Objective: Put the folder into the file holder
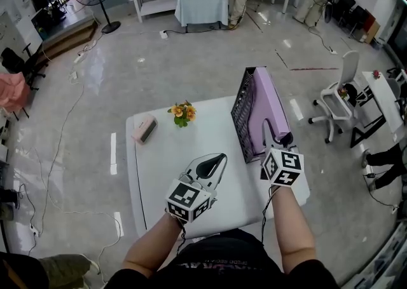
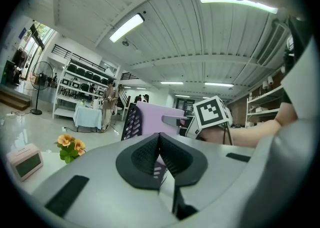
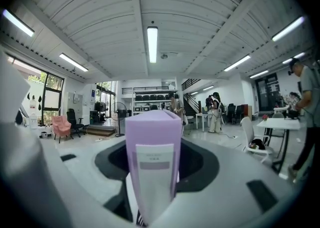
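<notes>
left gripper (image 1: 220,156) | level over table (image 1: 159,173), jaws pressed together, empty, file holder (image 1: 240,113) off its right side | right gripper (image 1: 278,134) | level, forearm straight out, jaws parted, pads not touching | folder (image 1: 270,97) upright in file holder, near end between right jaws

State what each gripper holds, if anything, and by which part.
Nothing, it seems. The folder, in the holder, stands between the right gripper's parted jaws, pads apparently clear of it. The left gripper is shut, empty.
</notes>
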Tool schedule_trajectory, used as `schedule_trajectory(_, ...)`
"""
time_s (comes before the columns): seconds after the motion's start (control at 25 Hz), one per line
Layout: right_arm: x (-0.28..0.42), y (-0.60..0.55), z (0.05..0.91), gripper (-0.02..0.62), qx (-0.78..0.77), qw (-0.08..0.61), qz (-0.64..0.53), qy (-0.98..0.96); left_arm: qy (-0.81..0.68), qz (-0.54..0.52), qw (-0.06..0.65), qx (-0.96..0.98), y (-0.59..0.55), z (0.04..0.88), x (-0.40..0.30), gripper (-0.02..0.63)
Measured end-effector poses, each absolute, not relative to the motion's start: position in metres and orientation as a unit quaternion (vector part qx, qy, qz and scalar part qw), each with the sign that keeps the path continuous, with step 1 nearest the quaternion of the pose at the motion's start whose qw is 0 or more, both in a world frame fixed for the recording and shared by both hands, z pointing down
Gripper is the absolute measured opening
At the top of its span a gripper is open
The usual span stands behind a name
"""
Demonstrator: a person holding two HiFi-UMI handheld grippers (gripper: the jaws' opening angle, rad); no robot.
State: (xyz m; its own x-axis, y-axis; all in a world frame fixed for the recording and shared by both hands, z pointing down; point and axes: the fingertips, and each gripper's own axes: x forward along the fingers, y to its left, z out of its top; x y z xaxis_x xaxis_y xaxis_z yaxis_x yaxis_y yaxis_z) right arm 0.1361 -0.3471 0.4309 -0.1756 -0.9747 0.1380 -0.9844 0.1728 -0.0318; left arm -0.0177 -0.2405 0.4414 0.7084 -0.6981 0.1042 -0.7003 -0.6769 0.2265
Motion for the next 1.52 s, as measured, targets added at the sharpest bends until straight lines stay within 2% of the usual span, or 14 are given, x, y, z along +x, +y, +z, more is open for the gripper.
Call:
schedule_trajectory(0.72,0.151,-0.277,0.423,0.206,0.673,0.016,0.059,-0.737,-0.403,-0.009,0.115,0.908,-0.200,0.432,-0.055,0.003)
schedule_trajectory(0.92,0.130,-0.251,0.419,0.206,0.659,0.005,0.060,-0.749,-0.403,-0.007,0.115,0.908,-0.183,0.434,-0.068,0.003)
schedule_trajectory(1.08,0.086,-0.223,0.418,0.199,0.597,-0.008,0.053,-0.800,-0.401,-0.001,0.112,0.909,-0.166,0.439,-0.078,0.003)
schedule_trajectory(1.32,0.036,-0.187,0.412,0.134,0.532,0.001,0.036,-0.846,-0.401,0.007,0.105,0.910,-0.146,0.436,-0.091,0.003)
schedule_trajectory(1.52,0.017,-0.168,0.406,0.008,0.510,0.022,0.020,-0.860,-0.413,-0.001,0.108,0.904,-0.132,0.430,-0.102,0.003)
